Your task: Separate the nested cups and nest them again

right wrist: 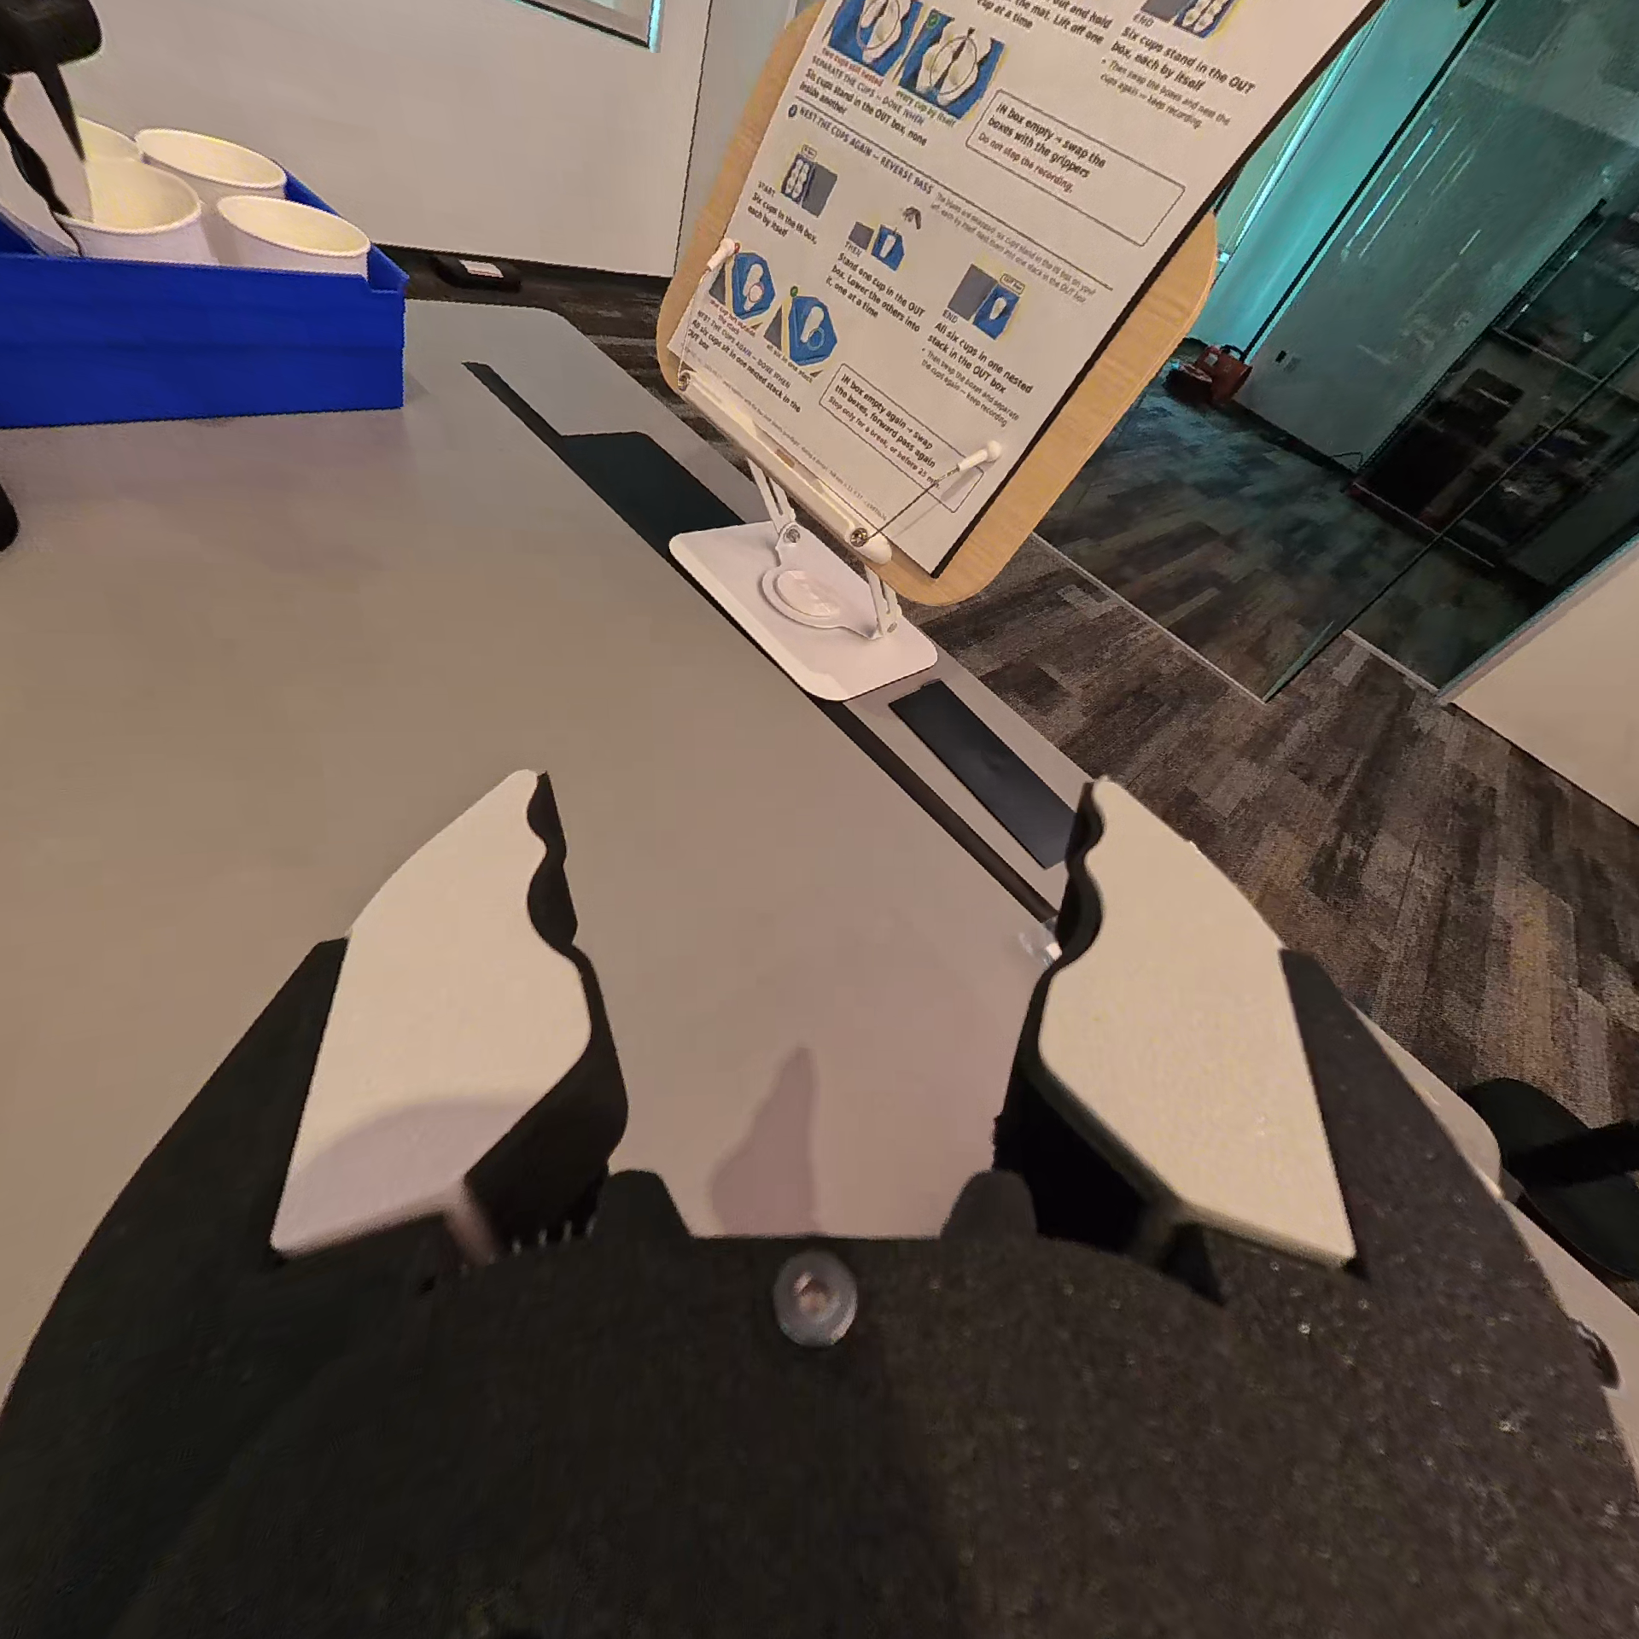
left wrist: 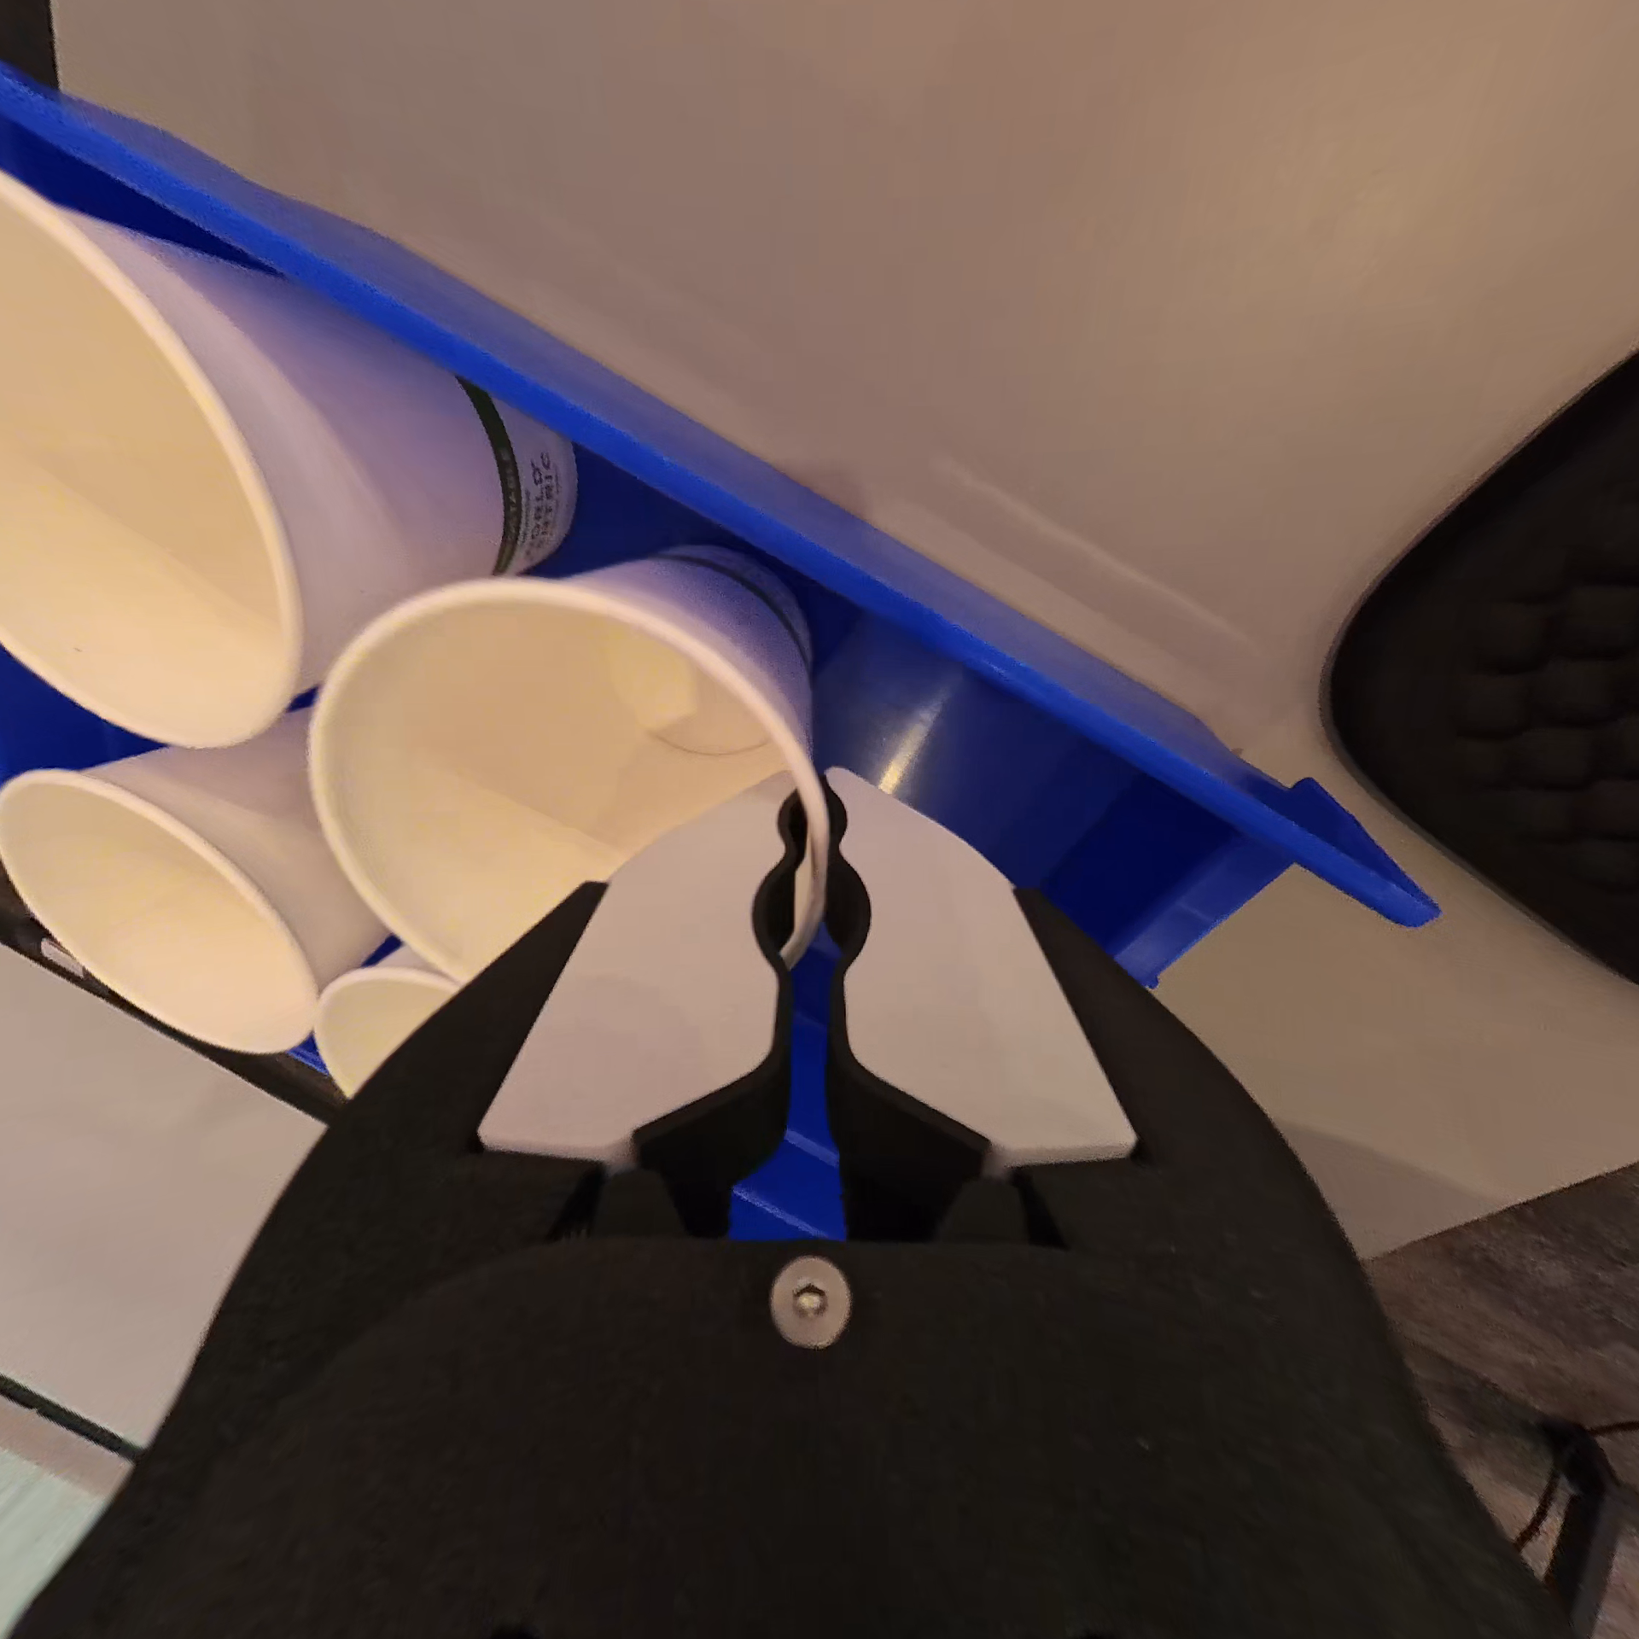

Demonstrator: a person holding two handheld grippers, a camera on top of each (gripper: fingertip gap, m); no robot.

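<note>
Several white paper cups stand in a blue bin (left wrist: 1020,639). My left gripper (left wrist: 811,843) is shut on the rim of one white paper cup (left wrist: 550,754), one finger inside the cup and one outside. Other cups (left wrist: 133,550) crowd beside it in the bin. My right gripper (right wrist: 811,851) is open and empty over the grey table (right wrist: 266,665), away from the cups. The right wrist view shows the blue bin (right wrist: 195,355) with the cups (right wrist: 293,235) at the far left and the left gripper (right wrist: 35,151) reaching down into one.
A stand (right wrist: 798,612) holding an instruction sheet (right wrist: 958,266) sits at the table's far edge. Dark slots (right wrist: 976,772) run along that edge. A black chair (left wrist: 1508,709) stands beyond the table; carpet floor and glass walls lie to the right.
</note>
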